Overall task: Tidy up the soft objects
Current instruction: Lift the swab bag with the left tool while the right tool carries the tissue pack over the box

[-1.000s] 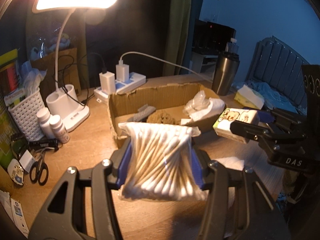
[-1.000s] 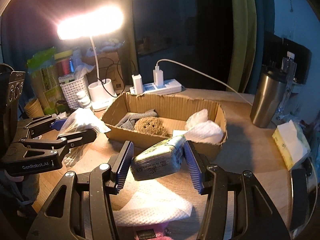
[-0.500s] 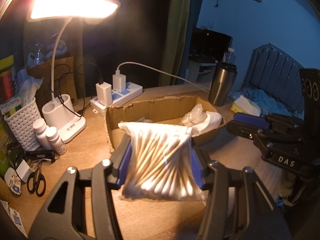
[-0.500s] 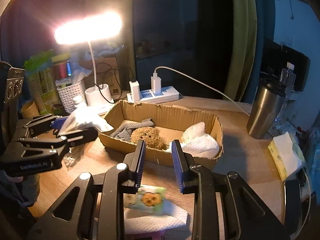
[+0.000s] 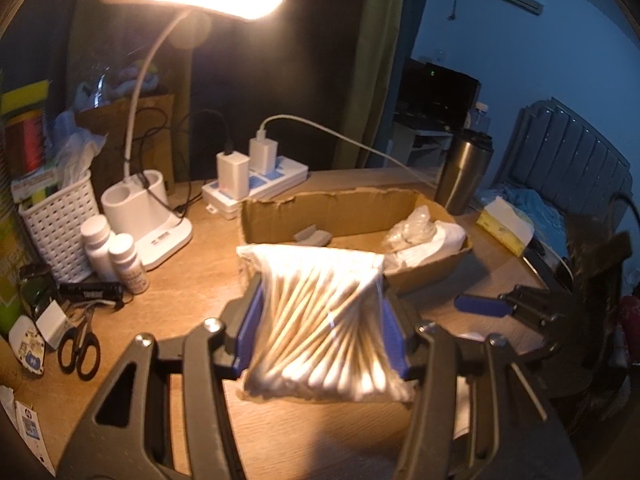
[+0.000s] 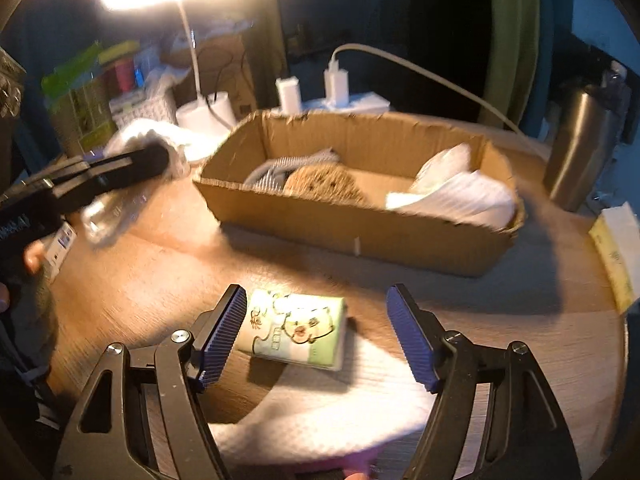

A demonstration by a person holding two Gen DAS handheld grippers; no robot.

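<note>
Left wrist view, left to right: white basket (image 5: 60,232); 2 white bottles (image 5: 114,256); scissors (image 5: 78,354); lit desk lamp (image 5: 152,208); power strip (image 5: 256,184) carrying 2 chargers; cardboard box (image 5: 352,216); steel tumbler (image 5: 466,176); tissue box (image 5: 506,226). The left gripper (image 5: 320,324) stands partly closed, its blue pads pressing both sides of a clear bag of cotton swabs (image 5: 320,320), held above the wooden table (image 5: 192,280) just in front of the box. The right gripper (image 5: 516,308) shows at the right edge, low over the table.

Right wrist view, left to right: the left gripper with its bag at the left edge; the box, holding a striped cloth (image 6: 276,168), a brown plush (image 6: 324,184) and white paper towels (image 6: 460,196); the tumbler and tissue box at right. The right gripper (image 6: 316,336) has just been opening; its jaws stand wide. A tissue pack (image 6: 296,330) lies between them, beside the left pad and clear of the right, resting partly on a white cloth (image 6: 320,412).
</note>
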